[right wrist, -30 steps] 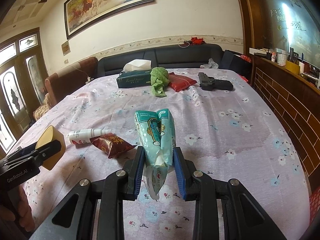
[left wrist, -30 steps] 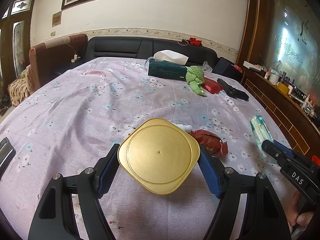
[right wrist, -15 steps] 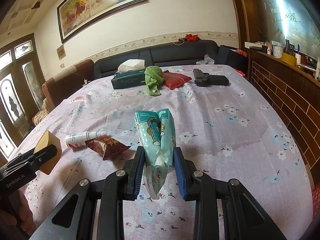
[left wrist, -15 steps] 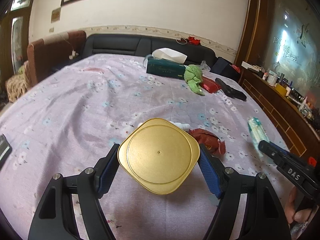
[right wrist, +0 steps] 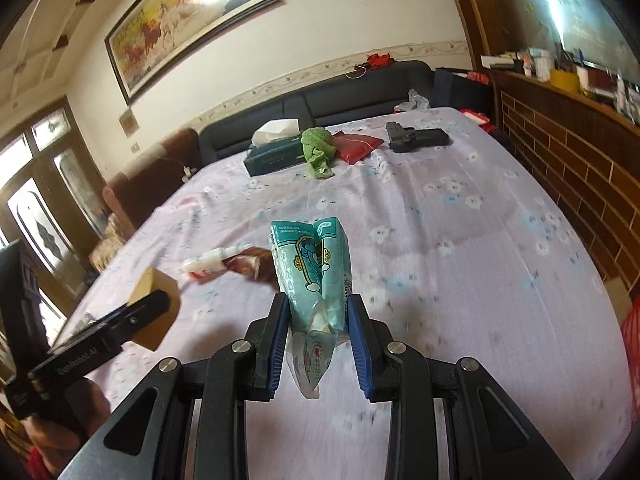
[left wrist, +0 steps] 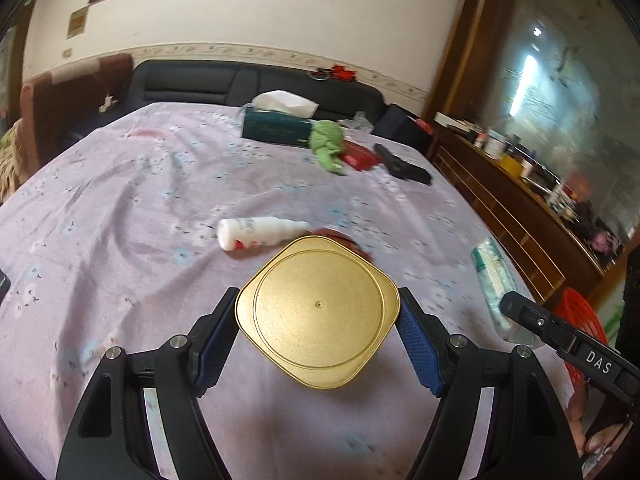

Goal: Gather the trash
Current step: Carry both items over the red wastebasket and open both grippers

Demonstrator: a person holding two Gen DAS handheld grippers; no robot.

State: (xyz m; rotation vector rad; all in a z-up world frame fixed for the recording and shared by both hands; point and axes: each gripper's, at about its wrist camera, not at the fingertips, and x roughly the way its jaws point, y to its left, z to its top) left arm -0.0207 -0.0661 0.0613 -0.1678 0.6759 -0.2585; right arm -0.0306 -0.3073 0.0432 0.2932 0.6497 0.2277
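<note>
A gold square container (left wrist: pixel 317 312) with rounded corners is clamped between the blue pads of the left tongs (left wrist: pixel 318 334), held above the purple flowered bedspread (left wrist: pixel 120 216). At 11 o'clock from it a white bottle (left wrist: pixel 260 233) is seen lying on its side, and a red wrapper (left wrist: pixel 340 237) is partly hidden behind the container's far edge. Towards 12 o'clock a dark green tissue box (left wrist: pixel 278 130), a green cloth (left wrist: pixel 329 144), a red packet (left wrist: pixel 360 159) and a black object (left wrist: pixel 404 168) are set near the headboard. At 3 o'clock the right tongs (left wrist: pixel 560 334) are visible, with a teal packet (left wrist: pixel 494 280) held in them, though their closure is not shown. A red basket (left wrist: pixel 584 320) is seen beyond.
</note>
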